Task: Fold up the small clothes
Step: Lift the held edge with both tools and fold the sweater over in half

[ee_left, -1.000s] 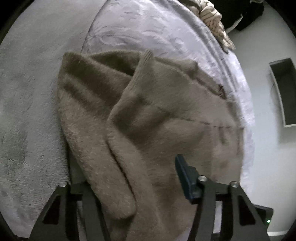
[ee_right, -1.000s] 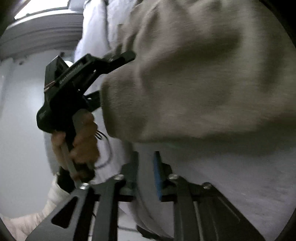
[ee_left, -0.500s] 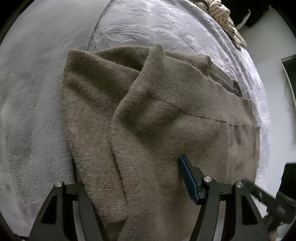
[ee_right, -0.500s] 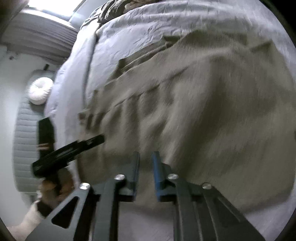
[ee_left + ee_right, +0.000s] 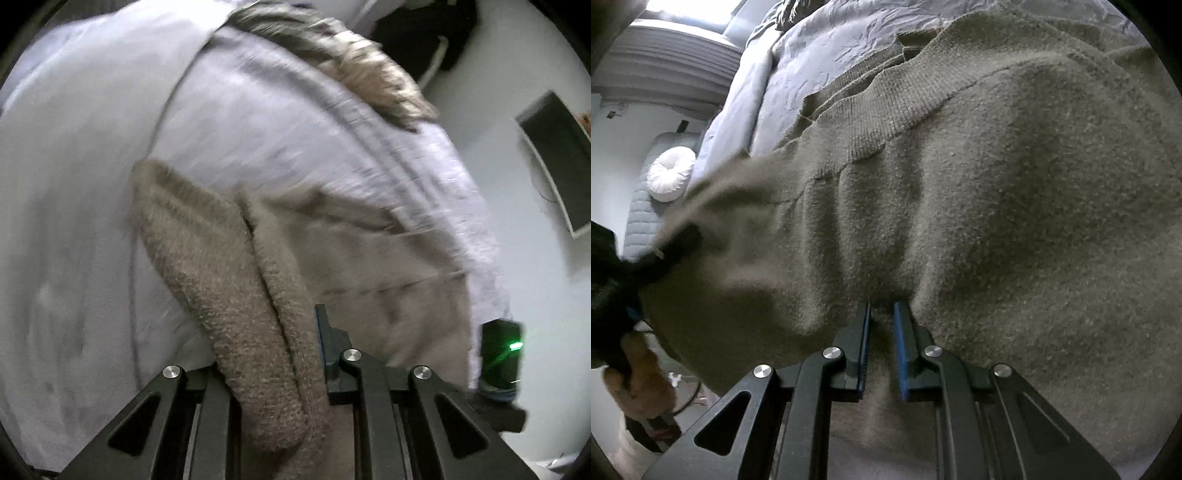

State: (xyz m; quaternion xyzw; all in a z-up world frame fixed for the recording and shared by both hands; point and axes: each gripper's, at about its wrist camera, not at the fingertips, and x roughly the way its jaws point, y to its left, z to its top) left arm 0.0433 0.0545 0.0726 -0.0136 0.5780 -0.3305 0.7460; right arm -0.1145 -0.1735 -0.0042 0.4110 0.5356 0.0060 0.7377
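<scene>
Both tools, left (image 5: 273, 369) and right (image 5: 881, 350), just clamped on brown sweater (image 5: 997, 203), ribbed hem pointing away

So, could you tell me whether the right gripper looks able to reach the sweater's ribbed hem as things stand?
Probably not right away: the right gripper is shut on a bunch of the brown sweater, so it would have to let go first. The ribbed hem itself lies uncovered ahead of it.

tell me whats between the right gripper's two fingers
A pinched fold of the brown sweater sits between the right gripper's fingers, seen in the right wrist view.
</scene>
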